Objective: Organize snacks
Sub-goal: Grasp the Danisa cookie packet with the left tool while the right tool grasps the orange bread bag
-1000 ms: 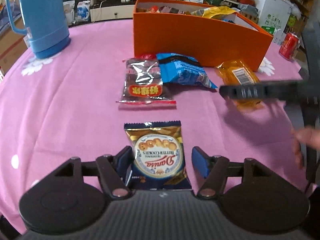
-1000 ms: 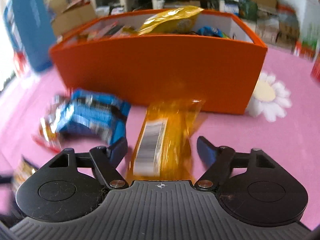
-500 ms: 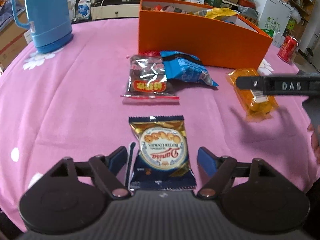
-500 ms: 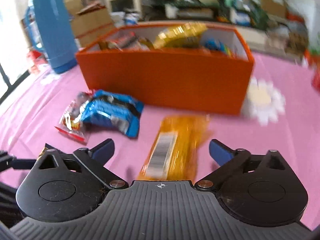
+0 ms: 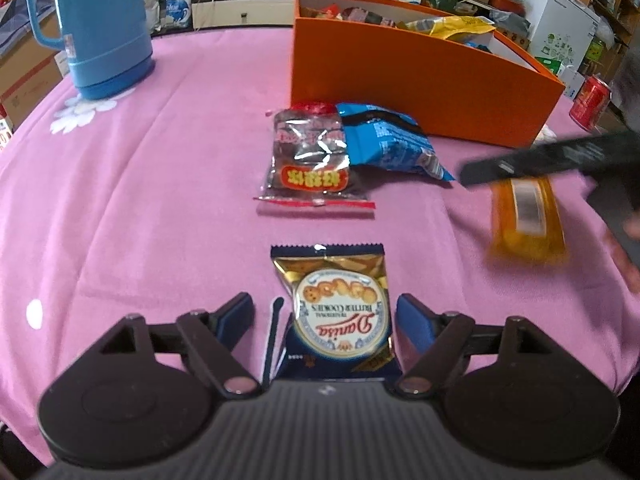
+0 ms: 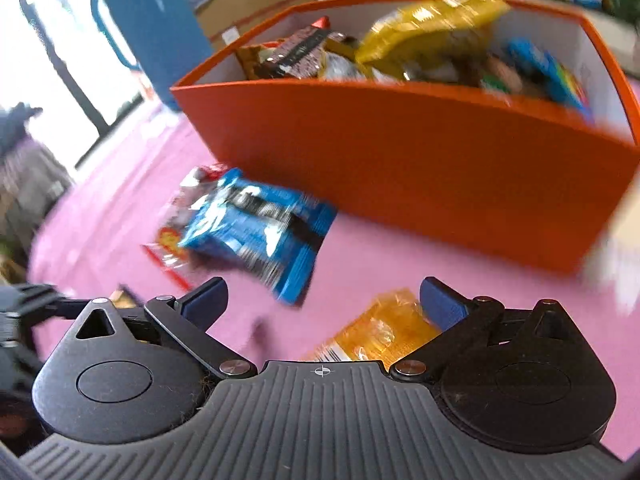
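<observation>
A gold and navy butter cookie pack point(image 5: 340, 312) lies flat on the pink tablecloth point(image 5: 160, 200). My left gripper point(image 5: 323, 306) is open around it, with a gap at each pad. An orange packet point(image 6: 380, 332) with a barcode lies on the cloth under my right gripper point(image 6: 323, 288), close to the right pad but not pressed. That gripper is open wide. In the left wrist view the orange packet point(image 5: 526, 216) lies beneath a blurred black finger point(image 5: 540, 156) of the right gripper. The orange box point(image 6: 400, 152) behind holds several snacks.
A blue packet point(image 5: 384, 140) overlaps a clear packet with a red label point(image 5: 310, 156) in front of the orange box point(image 5: 420, 80). A blue thermos jug point(image 5: 100, 20) stands far left. A red can point(image 5: 591, 100) stands far right. A person's hand point(image 5: 624, 256) is at the right edge.
Both grippers' jaws have spread apart. The right gripper rose and swung left, so the orange packet now sits low toward its right pad. The left gripper stayed over the cookie pack.
</observation>
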